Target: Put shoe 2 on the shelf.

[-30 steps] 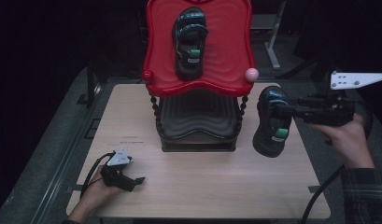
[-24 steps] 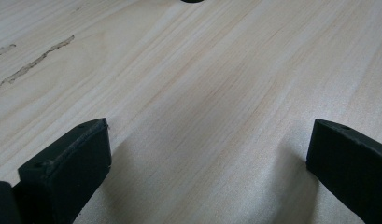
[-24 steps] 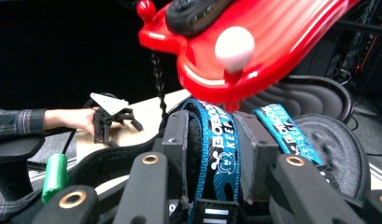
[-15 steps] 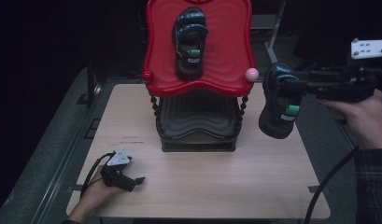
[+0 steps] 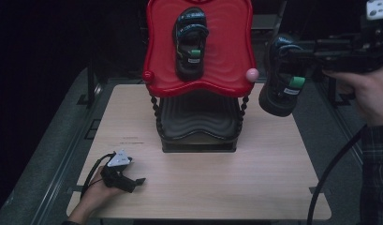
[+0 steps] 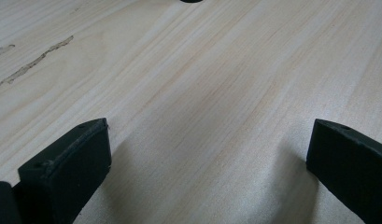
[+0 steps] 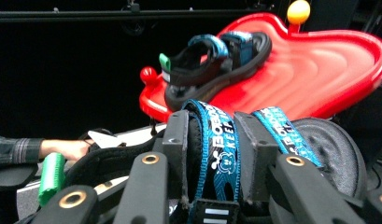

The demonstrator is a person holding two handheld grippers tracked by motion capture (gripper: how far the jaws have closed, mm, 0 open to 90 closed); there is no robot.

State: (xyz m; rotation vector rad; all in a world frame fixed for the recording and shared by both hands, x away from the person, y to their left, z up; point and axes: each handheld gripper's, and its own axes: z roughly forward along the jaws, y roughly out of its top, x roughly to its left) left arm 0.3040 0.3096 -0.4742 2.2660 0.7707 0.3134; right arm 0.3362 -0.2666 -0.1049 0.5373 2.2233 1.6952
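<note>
- Table (image 5: 273,187) of pale wood is lying bare across its near half, leaving wide room toward the front edge.
- Red tray (image 5: 226,56) is sitting atop a black two-tier stand (image 5: 198,126) at the table's far middle, carrying one black sandal (image 5: 191,42).
- Right gripper (image 5: 292,54) is hanging beyond the tray's right rim, past the table's right edge, its jaws clamped on a blue strap of the second sandal (image 5: 279,84).
- Left gripper (image 5: 126,180) is resting near the front-left corner, jaws spread apart on bare wood.
</note>
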